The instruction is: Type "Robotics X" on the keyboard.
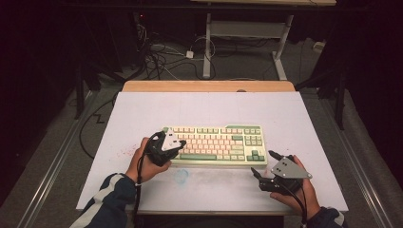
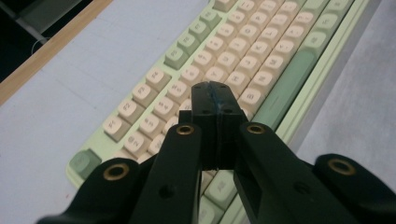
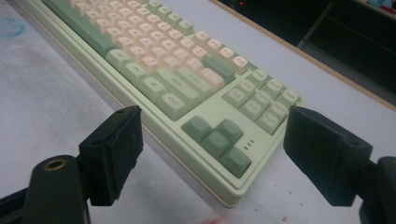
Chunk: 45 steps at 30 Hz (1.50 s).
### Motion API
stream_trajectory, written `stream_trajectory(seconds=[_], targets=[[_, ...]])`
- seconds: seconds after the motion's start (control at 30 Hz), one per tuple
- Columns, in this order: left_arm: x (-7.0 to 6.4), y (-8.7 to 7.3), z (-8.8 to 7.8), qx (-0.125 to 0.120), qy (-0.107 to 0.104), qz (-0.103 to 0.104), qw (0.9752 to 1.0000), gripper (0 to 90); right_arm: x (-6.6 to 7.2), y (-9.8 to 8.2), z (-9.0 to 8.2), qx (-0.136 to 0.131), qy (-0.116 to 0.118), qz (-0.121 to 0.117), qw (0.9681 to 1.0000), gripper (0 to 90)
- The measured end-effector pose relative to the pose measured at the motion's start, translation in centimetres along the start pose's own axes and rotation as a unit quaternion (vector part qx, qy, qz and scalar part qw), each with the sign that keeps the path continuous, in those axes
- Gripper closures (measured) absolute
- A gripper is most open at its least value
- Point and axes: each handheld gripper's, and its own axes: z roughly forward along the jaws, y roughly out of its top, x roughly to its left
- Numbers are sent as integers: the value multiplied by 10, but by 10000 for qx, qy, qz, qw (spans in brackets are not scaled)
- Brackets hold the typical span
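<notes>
I see the green and cream keyboard (image 1: 214, 145) lying square near the middle of the white table (image 1: 142, 109), with broad bare surface beyond its far edge and to both sides, and a narrower strip between its near edge and the table's front, where a faint blue smudge (image 1: 181, 175) marks the top. My left gripper (image 1: 177, 145) sits over the keyboard's left end with its jaws pressed together on nothing, while my right gripper (image 1: 262, 163) waits just off the keyboard's near right corner, jaws spread wide and empty. Beyond the table's wooden far rim (image 1: 209, 86) the room is dark, with cables (image 1: 161, 59) on the floor and a white desk frame (image 1: 247, 42).
</notes>
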Motion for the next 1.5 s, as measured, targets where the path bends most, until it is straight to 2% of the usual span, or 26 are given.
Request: stream_trajectory(seconds=[0.23, 0.37, 0.7, 1.03, 1.3, 1.4, 1.5], targets=[[-3, 3, 18, 149, -74, 2, 9999, 870, 4, -1, 3, 89, 55, -88, 9999, 207], [-2, 3, 30, 343, -127, -42, 9993, 871, 7, -2, 6, 160, 88, -173, 9997, 207], [0, -1, 56, 691, 38, 28, 9976, 870, 8, -3, 8, 230, 86, -219, 9995, 207], [5, -5, 64, 759, 204, 16, 9969, 869, 9, -3, 9, 266, 115, -265, 9992, 208], [5, -7, 68, 782, 225, -7, 9967, 864, 9, -4, 10, 281, 132, -293, 9991, 210], [5, -9, 69, 909, 220, 16, 9956, 865, 9, -4, 10, 321, 157, -289, 9989, 210], [4, -9, 70, 879, 218, 30, 9959, 868, 10, -4, 11, 341, 165, -303, 9988, 210]])
